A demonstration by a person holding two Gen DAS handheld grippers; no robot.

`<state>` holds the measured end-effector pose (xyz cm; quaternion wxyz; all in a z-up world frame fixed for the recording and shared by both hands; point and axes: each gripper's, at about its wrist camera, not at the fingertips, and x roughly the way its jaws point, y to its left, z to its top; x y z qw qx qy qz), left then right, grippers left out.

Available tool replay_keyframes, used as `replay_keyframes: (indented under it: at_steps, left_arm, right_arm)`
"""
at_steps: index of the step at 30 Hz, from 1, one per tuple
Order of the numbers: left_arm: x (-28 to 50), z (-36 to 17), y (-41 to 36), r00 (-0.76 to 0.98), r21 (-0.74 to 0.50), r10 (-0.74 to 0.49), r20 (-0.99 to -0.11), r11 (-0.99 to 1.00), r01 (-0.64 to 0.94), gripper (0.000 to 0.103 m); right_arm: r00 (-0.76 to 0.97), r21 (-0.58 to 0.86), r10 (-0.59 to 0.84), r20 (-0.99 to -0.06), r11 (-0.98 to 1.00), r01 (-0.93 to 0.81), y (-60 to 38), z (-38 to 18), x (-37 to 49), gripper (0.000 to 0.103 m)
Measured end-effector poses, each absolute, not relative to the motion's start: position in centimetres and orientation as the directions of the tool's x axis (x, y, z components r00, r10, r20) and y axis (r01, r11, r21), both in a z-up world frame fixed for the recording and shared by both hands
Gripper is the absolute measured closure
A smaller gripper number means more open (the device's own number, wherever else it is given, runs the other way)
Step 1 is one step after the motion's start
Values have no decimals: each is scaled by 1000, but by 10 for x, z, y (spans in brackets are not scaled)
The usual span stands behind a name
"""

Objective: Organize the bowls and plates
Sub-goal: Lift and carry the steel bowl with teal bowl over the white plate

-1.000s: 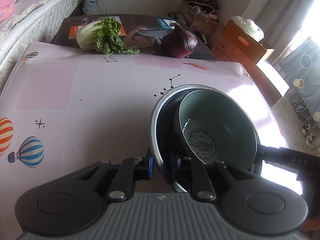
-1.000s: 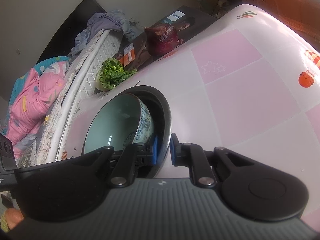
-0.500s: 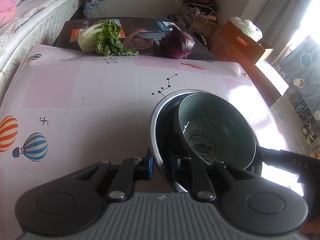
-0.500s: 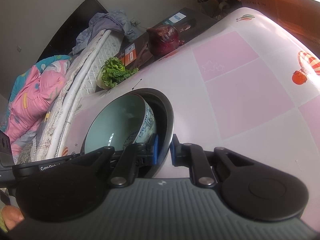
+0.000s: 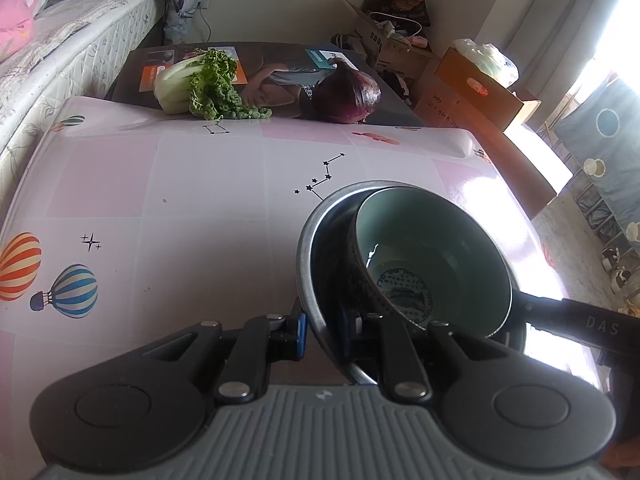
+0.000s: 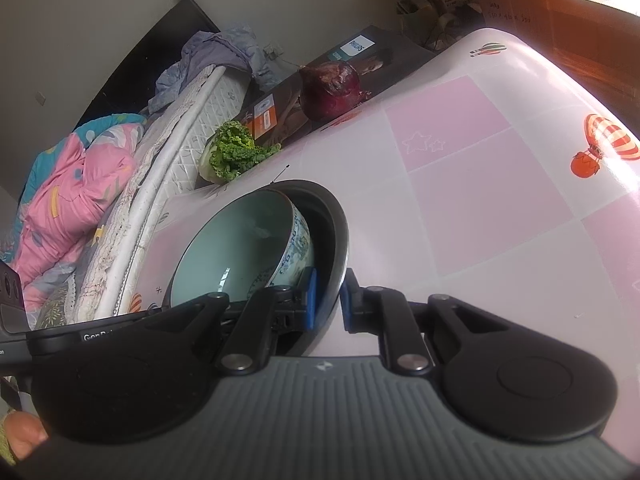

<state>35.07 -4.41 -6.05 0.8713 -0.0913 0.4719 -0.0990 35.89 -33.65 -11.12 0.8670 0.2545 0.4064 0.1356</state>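
A steel bowl (image 5: 312, 240) holds a blue-and-white ceramic bowl (image 5: 432, 248) that leans tilted inside it, pale green on the inside. My left gripper (image 5: 326, 330) is shut on the steel bowl's near rim, one pad inside and one outside. My right gripper (image 6: 329, 300) is shut on the steel bowl (image 6: 340, 232) rim at the opposite side, next to the ceramic bowl (image 6: 240, 240). The right gripper's black body (image 5: 580, 320) shows past the bowl in the left wrist view. I cannot tell whether the bowl rests on the table.
The table (image 5: 200, 200) has a pink cloth with balloon prints. At its far edge a cabbage (image 5: 192, 84) and a red onion (image 5: 352, 96) lie by a dark flat box (image 5: 280, 60). A bed (image 5: 60, 52) runs along the left, and cardboard boxes (image 5: 472, 92) stand at the far right.
Both grippers keep the same hold on the steel bowl's rim. The views have shifted only slightly over the table.
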Motion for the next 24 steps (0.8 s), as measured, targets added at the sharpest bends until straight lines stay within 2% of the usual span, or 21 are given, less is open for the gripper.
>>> replay_keyframes:
  at_steps: [14, 24]
  left_arm:
    - [328, -40, -42, 541, -274, -274, -795, 958, 83, 87]
    - [282, -15, -37, 567, -274, -282, -774, 956, 101, 87]
  right_arm:
    - [638, 555, 440, -632, 832, -25, -342, -92, 332, 90]
    - [653, 565, 443, -614, 825, -28, -339, -67, 278, 90]
